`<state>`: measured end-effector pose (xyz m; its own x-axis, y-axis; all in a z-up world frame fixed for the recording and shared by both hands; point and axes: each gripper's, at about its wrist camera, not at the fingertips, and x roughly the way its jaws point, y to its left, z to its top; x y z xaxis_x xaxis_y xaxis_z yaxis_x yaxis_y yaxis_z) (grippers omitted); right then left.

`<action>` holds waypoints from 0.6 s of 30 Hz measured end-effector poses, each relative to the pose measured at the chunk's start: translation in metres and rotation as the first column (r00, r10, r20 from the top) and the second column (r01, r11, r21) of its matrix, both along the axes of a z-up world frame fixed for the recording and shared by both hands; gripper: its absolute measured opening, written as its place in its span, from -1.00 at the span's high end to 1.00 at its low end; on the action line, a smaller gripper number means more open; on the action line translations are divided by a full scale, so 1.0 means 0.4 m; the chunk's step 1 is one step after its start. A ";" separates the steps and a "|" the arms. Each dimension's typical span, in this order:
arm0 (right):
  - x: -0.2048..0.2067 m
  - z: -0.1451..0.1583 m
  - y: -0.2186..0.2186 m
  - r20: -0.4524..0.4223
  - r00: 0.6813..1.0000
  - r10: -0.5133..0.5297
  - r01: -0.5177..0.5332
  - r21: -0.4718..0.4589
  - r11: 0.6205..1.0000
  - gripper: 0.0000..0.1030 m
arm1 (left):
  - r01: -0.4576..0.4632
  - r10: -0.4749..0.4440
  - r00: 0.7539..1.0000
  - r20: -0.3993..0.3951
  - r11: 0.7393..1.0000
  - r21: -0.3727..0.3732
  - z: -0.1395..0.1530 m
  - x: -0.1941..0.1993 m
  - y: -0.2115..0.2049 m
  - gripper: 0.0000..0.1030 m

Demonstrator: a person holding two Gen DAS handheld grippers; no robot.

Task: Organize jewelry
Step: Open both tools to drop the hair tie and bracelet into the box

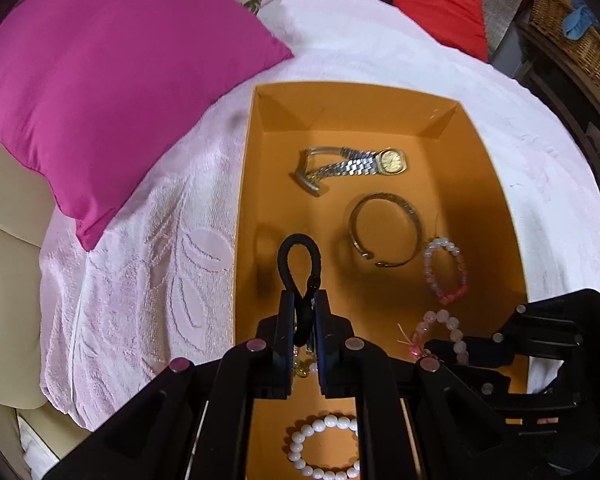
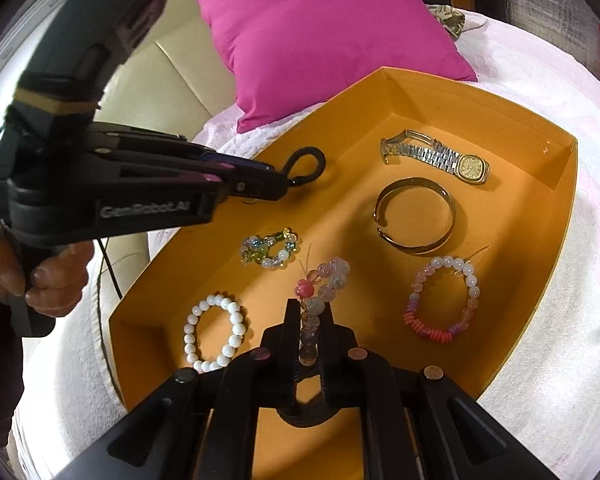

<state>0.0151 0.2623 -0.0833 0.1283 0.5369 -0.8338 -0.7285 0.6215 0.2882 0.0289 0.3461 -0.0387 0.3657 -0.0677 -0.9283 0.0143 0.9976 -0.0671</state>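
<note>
Two grippers (image 2: 284, 184) (image 2: 309, 312) over tray (image 2: 540, 240), watch (image 2: 436, 158) perhaps clear

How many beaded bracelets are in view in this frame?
4. White pearl bracelet at the box's near-left; green-blue glass one mid-left; pink-and-white one on the right; pale pink one held in the right gripper. None seem hidden.

From the left wrist we look steeply down, close above the near-left part of the orange tray (image 1: 244, 184), facing along its length toward the magenta pillow (image 1: 112, 80). From the right wrist we look down from the tray's (image 2: 556, 216) near edge, angled left toward the same pillow (image 2: 320, 36). Both views share the tray floor, the watch (image 1: 356, 166) (image 2: 440, 158) and the bangle (image 1: 384, 230) (image 2: 416, 216).
</note>
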 end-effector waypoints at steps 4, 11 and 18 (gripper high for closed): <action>0.005 -0.006 0.002 0.005 1.000 -0.003 0.004 -0.012 1.000 0.82 | -0.009 0.009 1.000 -0.022 1.000 -0.010 -0.019 0.016 0.006 0.82; 0.017 0.007 -0.008 -0.001 1.000 -0.026 0.026 0.019 0.999 0.81 | -0.034 0.033 0.999 -0.024 0.999 -0.030 -0.024 0.025 0.018 0.79; 0.014 0.044 -0.018 0.018 1.000 -0.021 0.020 0.059 0.998 0.80 | -0.031 0.032 0.999 0.019 0.998 -0.060 0.010 0.011 0.022 0.20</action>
<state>0.0205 0.2550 -0.0657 0.1554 0.5820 -0.7982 -0.7212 0.6190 0.3110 0.0331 0.3551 -0.0346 0.3871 -0.1108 -0.9154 -0.0152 0.9919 -0.1265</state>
